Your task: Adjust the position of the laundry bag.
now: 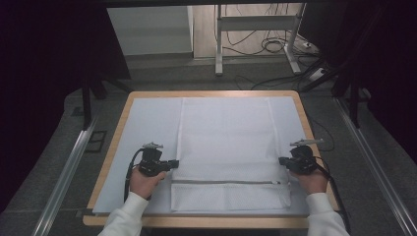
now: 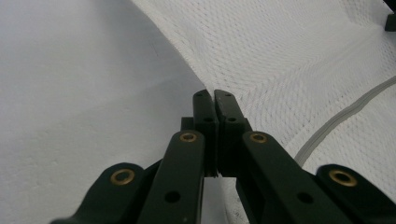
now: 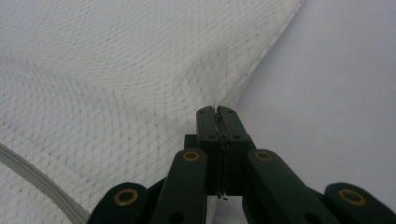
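Mesh bag (image 1: 226, 147), just one, lay flat on the surface (image 1: 118, 142), on a pale sheet (image 1: 152, 123) spread across it. Two claws were on it, one per hand. Left claw (image 1: 175, 164) sat at nine o'clock of the bag, clamped tight on its left edge; in the left gripper view (image 2: 215, 95) the jaws met right at the fabric's border. Right claw (image 1: 282, 161) sat at three o'clock, pinching the right edge, mesh caught between the closed jaws (image 3: 217, 111). The bag was white, fine netting, long and rectangular, with one grey zipper (image 1: 226, 182) running across near six o'clock, and the fabric puckered slightly at both grips.
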### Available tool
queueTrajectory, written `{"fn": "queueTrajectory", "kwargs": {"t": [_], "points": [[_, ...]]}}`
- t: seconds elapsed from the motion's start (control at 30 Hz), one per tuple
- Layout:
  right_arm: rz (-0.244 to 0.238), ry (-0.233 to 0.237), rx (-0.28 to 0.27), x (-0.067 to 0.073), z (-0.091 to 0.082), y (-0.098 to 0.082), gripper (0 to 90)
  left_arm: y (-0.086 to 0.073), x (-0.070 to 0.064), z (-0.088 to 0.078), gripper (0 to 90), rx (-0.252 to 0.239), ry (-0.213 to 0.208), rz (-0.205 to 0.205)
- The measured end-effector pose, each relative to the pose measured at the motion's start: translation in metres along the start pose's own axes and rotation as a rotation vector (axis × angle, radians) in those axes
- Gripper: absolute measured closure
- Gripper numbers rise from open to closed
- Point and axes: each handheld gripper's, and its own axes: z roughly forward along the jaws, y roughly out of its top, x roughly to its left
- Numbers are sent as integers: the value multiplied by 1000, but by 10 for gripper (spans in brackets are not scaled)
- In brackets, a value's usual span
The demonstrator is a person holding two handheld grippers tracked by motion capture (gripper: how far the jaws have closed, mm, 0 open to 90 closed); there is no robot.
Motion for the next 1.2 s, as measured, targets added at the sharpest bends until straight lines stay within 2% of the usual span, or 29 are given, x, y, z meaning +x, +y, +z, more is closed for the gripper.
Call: {"fn": "queueTrajectory", "kwargs": {"t": [0.37,0.83,1.2], "points": [[-7,3,2,4,2,1,879,-1,3,-3,892,-2,4,-4],[-37,14,7,16,10,4,879,-4,16,-10,892,-5,21,-30],[-54,40,4,27,14,6,879,-8,26,-19,892,-13,30,-44]]}}
